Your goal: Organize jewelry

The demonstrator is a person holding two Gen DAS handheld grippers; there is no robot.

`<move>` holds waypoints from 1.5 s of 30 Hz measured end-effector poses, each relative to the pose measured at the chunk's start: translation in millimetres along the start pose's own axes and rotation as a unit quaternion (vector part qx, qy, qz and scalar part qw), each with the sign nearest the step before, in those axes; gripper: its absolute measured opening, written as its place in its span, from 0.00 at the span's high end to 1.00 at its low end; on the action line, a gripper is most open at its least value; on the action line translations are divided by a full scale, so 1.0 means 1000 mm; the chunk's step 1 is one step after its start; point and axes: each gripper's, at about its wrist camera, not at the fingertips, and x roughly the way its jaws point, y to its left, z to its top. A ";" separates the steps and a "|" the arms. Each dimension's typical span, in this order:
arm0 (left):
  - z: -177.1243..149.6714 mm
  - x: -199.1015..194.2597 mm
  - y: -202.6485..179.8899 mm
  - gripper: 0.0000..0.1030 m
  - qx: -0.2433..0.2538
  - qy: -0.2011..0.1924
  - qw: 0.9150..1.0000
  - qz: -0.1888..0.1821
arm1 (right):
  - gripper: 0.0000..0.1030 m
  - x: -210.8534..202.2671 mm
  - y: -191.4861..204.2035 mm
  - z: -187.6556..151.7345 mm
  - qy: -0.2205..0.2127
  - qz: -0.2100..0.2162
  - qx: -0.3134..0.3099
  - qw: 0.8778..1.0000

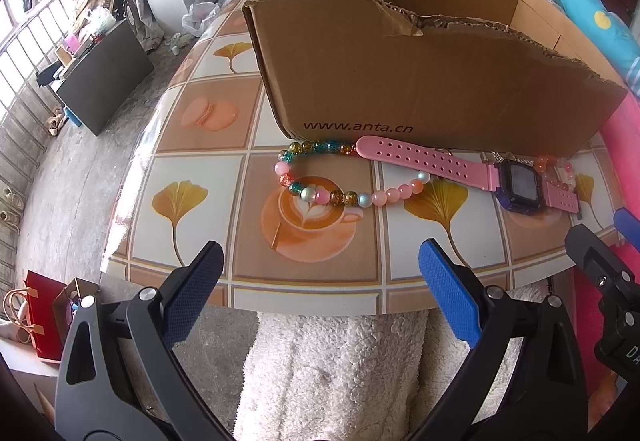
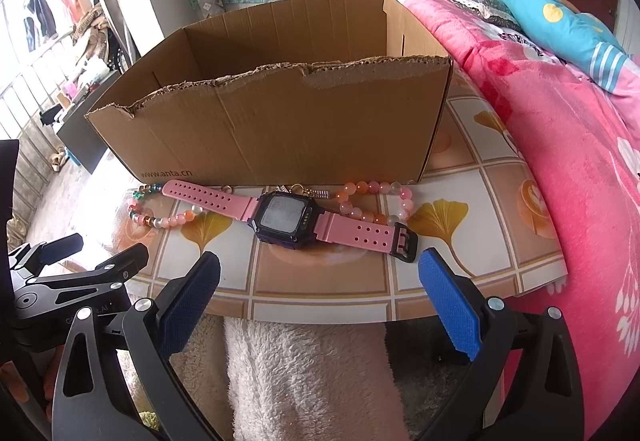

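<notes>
Both your grippers, left [image 1: 320,273] and right [image 2: 318,281], hang wide open and empty. Watch [image 2: 288,219] sits at 12 o'clock, beads [image 1: 320,193] beside it, box [image 2: 280,129] behind.

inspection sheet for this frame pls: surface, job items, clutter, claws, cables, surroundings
Surface: tiled-print tabletop, glossy.
Job's things: open torn box at back; pink watch flat in front of it; multicolour bead string under the strap end; orange-pink bead string beside the watch; small chain piece by the box, unclear.
Clutter: nothing seen on the table.
Claws: left claw open, empty, at the near edge; right claw open, empty, facing the watch.
Cables: nothing seen.
Surroundings: pink blanket on the right, white fleece below, railing on the left.
</notes>
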 end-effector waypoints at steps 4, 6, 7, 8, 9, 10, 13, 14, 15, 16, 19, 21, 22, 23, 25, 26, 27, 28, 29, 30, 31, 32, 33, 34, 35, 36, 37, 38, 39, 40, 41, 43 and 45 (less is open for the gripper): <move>0.000 0.001 0.002 0.08 -0.003 0.000 1.000 -0.001 | 0.06 0.000 0.000 0.001 0.000 -0.001 0.000 1.000; 0.000 0.001 0.004 0.08 -0.004 0.000 1.000 0.000 | 0.06 0.000 0.000 0.001 -0.001 -0.001 -0.001 1.000; 0.000 0.001 0.004 0.08 -0.004 0.000 1.000 0.000 | 0.06 0.000 0.001 0.001 -0.001 -0.001 -0.002 1.000; 0.000 0.001 0.004 0.08 -0.004 0.001 1.000 0.000 | 0.06 -0.001 0.001 0.002 -0.002 -0.002 -0.002 1.000; 0.000 0.001 0.004 0.08 -0.004 0.001 1.000 0.000 | 0.06 -0.001 0.001 0.002 -0.002 -0.002 -0.002 1.000; 0.000 0.001 0.005 0.08 -0.005 0.001 1.000 0.000 | 0.06 -0.001 0.001 0.002 -0.002 -0.002 -0.002 1.000; 0.000 0.001 0.004 0.08 -0.004 0.001 1.000 0.001 | 0.06 -0.001 0.001 0.003 -0.002 -0.001 -0.002 1.000; 0.000 0.002 0.005 0.08 -0.004 0.001 1.000 0.001 | 0.06 -0.001 0.001 0.003 -0.002 -0.001 -0.002 1.000; 0.000 0.002 0.006 0.08 -0.005 0.001 1.000 0.001 | 0.06 -0.002 0.001 0.003 -0.003 -0.001 -0.002 1.000; 0.001 0.002 0.006 0.08 -0.005 0.001 1.000 0.002 | 0.06 -0.002 0.001 0.003 -0.003 -0.002 -0.003 1.000; 0.001 0.003 0.007 0.08 -0.005 0.001 1.000 0.002 | 0.06 -0.002 0.001 0.003 -0.003 -0.002 -0.003 1.000; 0.001 0.003 0.007 0.08 -0.006 0.000 1.000 0.003 | 0.06 -0.002 0.001 0.003 -0.003 -0.002 -0.003 1.000; 0.001 0.003 0.007 0.08 -0.005 0.001 1.000 0.003 | 0.06 -0.002 0.001 0.003 -0.003 -0.002 -0.003 1.000; 0.001 0.003 0.007 0.08 -0.005 0.001 1.000 0.003 | 0.06 -0.002 0.001 0.003 -0.003 -0.002 -0.003 1.000; 0.001 0.003 0.008 0.08 -0.005 0.000 1.000 0.004 | 0.06 -0.002 0.001 0.003 -0.003 -0.002 -0.003 1.000; 0.001 0.003 0.008 0.08 -0.005 0.000 1.000 0.004 | 0.06 -0.002 0.001 0.004 -0.003 -0.002 -0.003 1.000; 0.001 0.004 0.008 0.08 -0.006 0.000 1.000 0.005 | 0.06 -0.002 0.001 0.003 -0.003 -0.002 -0.003 1.000; 0.000 0.004 0.009 0.08 -0.006 0.000 1.000 0.005 | 0.06 -0.002 0.001 0.004 -0.003 -0.002 -0.003 1.000; 0.000 0.004 0.008 0.08 -0.006 0.000 1.000 0.005 | 0.06 -0.002 0.001 0.004 -0.002 -0.002 -0.003 1.000; 0.000 0.004 0.008 0.08 -0.005 0.000 1.000 0.006 | 0.06 -0.002 0.001 0.003 -0.003 -0.002 -0.003 1.000; 0.000 0.004 0.009 0.08 -0.005 0.000 1.000 0.006 | 0.06 -0.002 0.001 0.003 -0.003 -0.001 -0.003 1.000; 0.000 0.004 0.008 0.08 -0.005 0.000 1.000 0.006 | 0.06 -0.002 0.001 0.004 -0.003 -0.002 -0.003 1.000; 0.000 0.004 0.008 0.08 -0.004 0.000 1.000 0.006 | 0.06 -0.002 0.001 0.003 -0.003 -0.002 -0.004 1.000; -0.001 0.004 0.008 0.08 -0.005 0.000 1.000 0.007 | 0.06 -0.002 0.001 0.004 -0.003 -0.002 -0.004 1.000; 0.000 0.004 0.008 0.08 -0.005 0.000 1.000 0.006 | 0.06 -0.002 0.001 0.004 -0.003 -0.002 -0.003 1.000; 0.000 0.004 0.008 0.08 -0.005 0.000 1.000 0.006 | 0.06 -0.002 0.001 0.003 -0.003 -0.002 -0.003 1.000; 0.000 0.004 0.007 0.08 -0.005 0.000 1.000 0.007 | 0.06 -0.002 0.001 0.003 -0.003 -0.002 -0.004 1.000; -0.001 0.004 0.008 0.08 -0.005 0.000 1.000 0.007 | 0.06 -0.002 0.001 0.003 -0.003 -0.002 -0.004 1.000; -0.001 0.004 0.008 0.08 -0.004 0.000 1.000 0.006 | 0.06 -0.002 0.001 0.003 -0.003 -0.002 -0.004 1.000; -0.001 0.004 0.008 0.08 -0.004 0.000 1.000 0.007 | 0.06 -0.002 0.001 0.003 -0.003 -0.002 -0.003 1.000; 0.000 0.004 0.008 0.08 -0.004 0.000 1.000 0.007 | 0.06 -0.002 0.001 0.004 -0.003 -0.002 -0.003 1.000; 0.000 0.004 0.007 0.08 -0.004 0.001 1.000 0.006 | 0.06 -0.002 0.001 0.004 -0.003 -0.002 -0.004 1.000; -0.001 0.005 0.007 0.08 -0.005 0.002 1.000 0.006 | 0.06 -0.002 0.001 0.004 -0.003 -0.002 -0.004 1.000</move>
